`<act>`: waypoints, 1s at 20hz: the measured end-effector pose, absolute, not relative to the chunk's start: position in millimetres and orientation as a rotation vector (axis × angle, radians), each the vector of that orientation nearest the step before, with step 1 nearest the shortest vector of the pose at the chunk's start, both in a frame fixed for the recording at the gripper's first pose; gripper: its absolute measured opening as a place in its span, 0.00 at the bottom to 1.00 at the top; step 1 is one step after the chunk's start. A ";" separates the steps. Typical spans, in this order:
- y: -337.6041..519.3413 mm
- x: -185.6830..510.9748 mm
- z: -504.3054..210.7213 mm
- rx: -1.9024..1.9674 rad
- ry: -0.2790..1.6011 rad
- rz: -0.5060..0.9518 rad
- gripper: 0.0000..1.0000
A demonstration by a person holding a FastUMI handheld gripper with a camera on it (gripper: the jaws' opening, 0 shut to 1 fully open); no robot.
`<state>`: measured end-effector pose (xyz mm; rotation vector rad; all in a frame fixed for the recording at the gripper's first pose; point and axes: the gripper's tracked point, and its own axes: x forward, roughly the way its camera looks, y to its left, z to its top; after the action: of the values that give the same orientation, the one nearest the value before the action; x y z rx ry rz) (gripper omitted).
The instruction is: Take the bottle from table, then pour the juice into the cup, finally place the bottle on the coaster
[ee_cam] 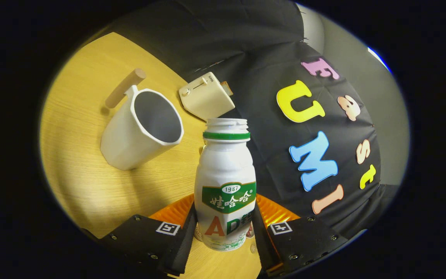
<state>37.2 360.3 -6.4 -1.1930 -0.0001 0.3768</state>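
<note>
White faceted ceramic cup (pixel 141 130) and cream toaster (pixel 206 95) stand beyond; black two-finger gripper (pixel 225 232) clamps the white uncapped plastic bottle (pixel 225 182) above an orange ribbed coaster (pixel 275 211).

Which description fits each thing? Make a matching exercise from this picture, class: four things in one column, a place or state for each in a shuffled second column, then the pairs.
Things:
1. bottle
2. cup
3. toaster
4. coaster

Descriptions:
A. orange and ribbed, behind the bottle's base
B. uncapped, between the gripper's fingers
C. cream, at the table's far edge by the cloth
D. white, wooden handle, beyond the fingers

Pairs: 1-B, 2-D, 3-C, 4-A
</note>
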 end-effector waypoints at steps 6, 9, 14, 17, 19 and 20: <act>366.5 39.3 -2.5 -1.291 -0.030 0.361 0.69; 366.0 39.1 3.0 -1.346 -0.053 0.341 0.69; 368.0 41.1 14.4 -1.449 -0.106 0.307 0.69; 368.1 43.4 19.7 -1.510 -0.124 0.289 0.69; 367.9 45.5 21.0 -1.555 -0.134 0.282 0.69; 368.8 44.7 22.0 -1.572 -0.140 0.279 0.69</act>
<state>44.7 368.8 22.0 -1.5723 -0.1395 0.2791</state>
